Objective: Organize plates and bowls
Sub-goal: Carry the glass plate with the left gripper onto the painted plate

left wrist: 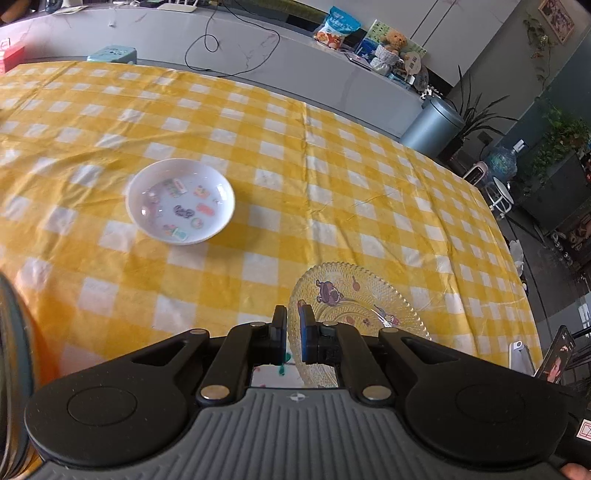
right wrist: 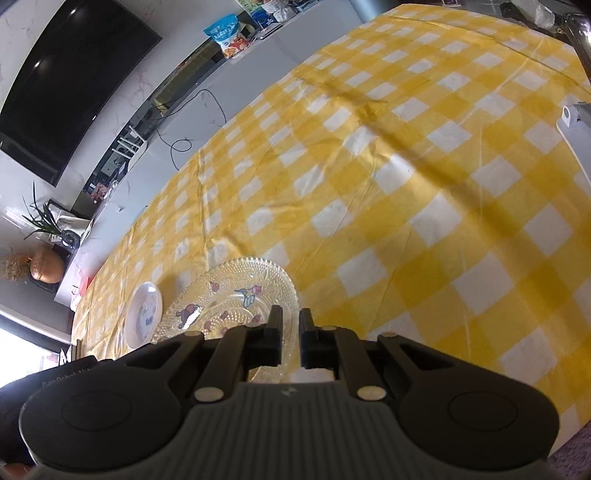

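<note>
Left wrist view showed the left gripper point(left wrist: 293, 314) with its fingers point(left wrist: 279, 325) drawn nearly together, pinching the near rim of the clear glass plate point(left wrist: 354, 302). That plate appeared to be held just above the yellow checked tablecloth point(left wrist: 332, 166) covering the tabletop. A white bowl point(left wrist: 180, 201) with small cartoon prints sat well apart, further out and to the left. The likely trouble was the thin hold: only the edge of a smooth, beaded glass rim sat between the pads, so a tilt or a jerk could have let it slide out and strike the cloth. Beyond the tabletop ran a pale counter with a snack bag point(left wrist: 337, 27), a teddy bear point(left wrist: 393, 42) and a loose black cable point(left wrist: 221, 44); a grey bin point(left wrist: 432, 125) and potted plants stood to the right.

Right wrist view showed the right gripper point(right wrist: 290, 321) likewise closed down to a narrow slit on the opposite rim of the same glass plate point(right wrist: 236, 295), the bowl point(right wrist: 144, 314) lying just beyond it. With both hands on one plate, my judgement was that uneven pulling could have twisted it free of one grip. Creases in the cloth might also have snagged it on landing. A dark wall screen point(right wrist: 74, 74) and an orange gourd-like ornament point(right wrist: 46, 264) stood behind.
</note>
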Available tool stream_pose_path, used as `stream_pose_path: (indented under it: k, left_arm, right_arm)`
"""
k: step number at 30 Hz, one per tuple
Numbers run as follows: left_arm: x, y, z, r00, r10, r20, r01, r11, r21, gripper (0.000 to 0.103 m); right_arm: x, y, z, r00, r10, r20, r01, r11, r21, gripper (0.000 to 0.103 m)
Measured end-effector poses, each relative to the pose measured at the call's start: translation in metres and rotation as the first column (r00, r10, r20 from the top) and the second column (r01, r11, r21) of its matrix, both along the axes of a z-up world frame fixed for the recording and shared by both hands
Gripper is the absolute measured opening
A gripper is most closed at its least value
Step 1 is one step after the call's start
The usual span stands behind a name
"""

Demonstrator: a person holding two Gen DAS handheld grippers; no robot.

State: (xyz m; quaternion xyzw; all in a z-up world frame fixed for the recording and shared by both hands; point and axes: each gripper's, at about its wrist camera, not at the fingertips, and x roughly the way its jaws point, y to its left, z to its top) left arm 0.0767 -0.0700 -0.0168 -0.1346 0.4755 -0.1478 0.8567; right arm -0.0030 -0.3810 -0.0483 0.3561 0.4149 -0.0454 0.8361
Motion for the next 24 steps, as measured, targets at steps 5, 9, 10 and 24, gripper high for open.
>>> stream_pose_path:
  k: [5,9,10,24]
  left_arm:
    - [-0.027,0.021,0.001,0.999,0.040,0.015,-0.040,0.999,0.029,0.007]
    - [-0.043,0.033,-0.003,0.998,0.057,0.006,-0.057,0.998,0.036,0.007]
    - [-0.046,0.034,-0.004,0.998,0.058,0.007,-0.058,0.997,0.041,0.007]
    - [-0.067,0.048,-0.016,0.995,0.099,-0.009,-0.098,0.991,0.091,0.008]
  right_arm:
    - [-0.017,0.025,0.000,0.999,0.039,0.000,-0.039,0.999,-0.014,0.007]
    - [-0.028,0.039,-0.003,0.998,0.060,-0.005,-0.060,0.998,-0.026,0.007]
    - [-0.030,0.041,-0.004,0.998,0.064,-0.006,-0.064,0.998,-0.027,0.007]
    - [-0.037,0.078,-0.001,0.990,0.138,-0.005,-0.137,0.973,-0.187,0.007]
